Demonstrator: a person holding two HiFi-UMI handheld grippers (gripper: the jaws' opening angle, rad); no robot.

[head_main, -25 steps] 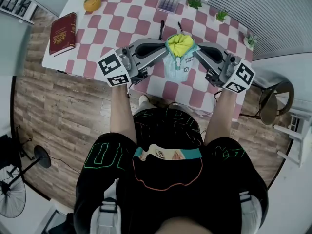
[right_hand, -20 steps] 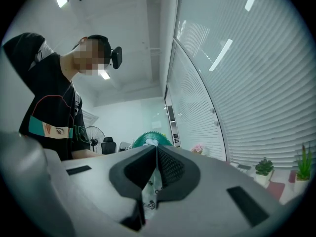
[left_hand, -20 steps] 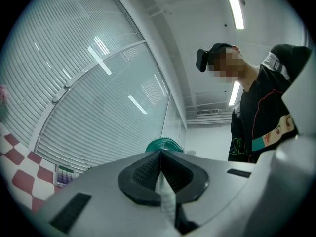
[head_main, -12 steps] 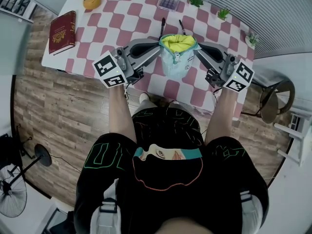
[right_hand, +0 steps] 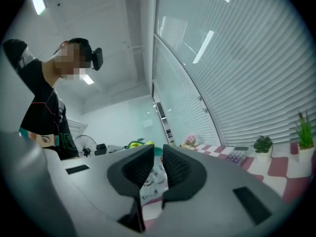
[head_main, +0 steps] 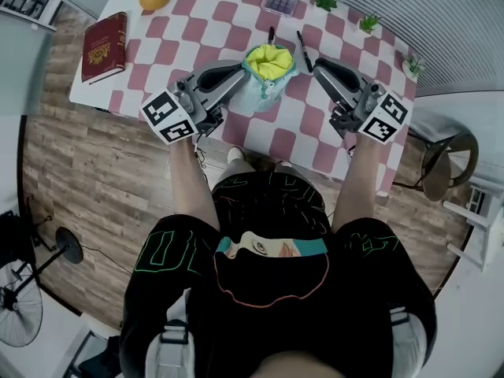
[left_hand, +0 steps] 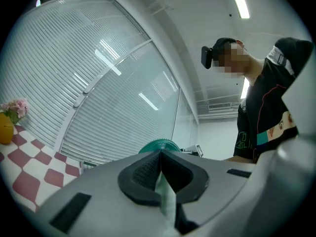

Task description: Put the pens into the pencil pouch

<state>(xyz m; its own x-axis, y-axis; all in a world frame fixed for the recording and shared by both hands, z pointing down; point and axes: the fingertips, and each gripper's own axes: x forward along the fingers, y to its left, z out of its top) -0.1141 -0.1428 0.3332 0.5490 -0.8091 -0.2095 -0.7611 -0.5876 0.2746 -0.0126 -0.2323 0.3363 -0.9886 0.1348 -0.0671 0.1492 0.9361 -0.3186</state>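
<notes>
Left gripper [head_main: 246, 74] is clamped on the pencil pouch [head_main: 268, 63] rim, the right gripper [head_main: 316, 63] jaws are opening with nothing pinched, and both pens [head_main: 271, 35] lie on the table [head_main: 205, 22] just beyond the pouch, pointing away, with the right-hand pen [head_main: 304, 41] nearest the right gripper.

Office-like room: blinds [right_hand: 247, 58], wood floor [head_main: 94, 172]

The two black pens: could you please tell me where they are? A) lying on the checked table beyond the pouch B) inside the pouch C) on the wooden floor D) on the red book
A: in the head view one pen and the second pen lie on the checked table just past the pouch, outside it.
</notes>
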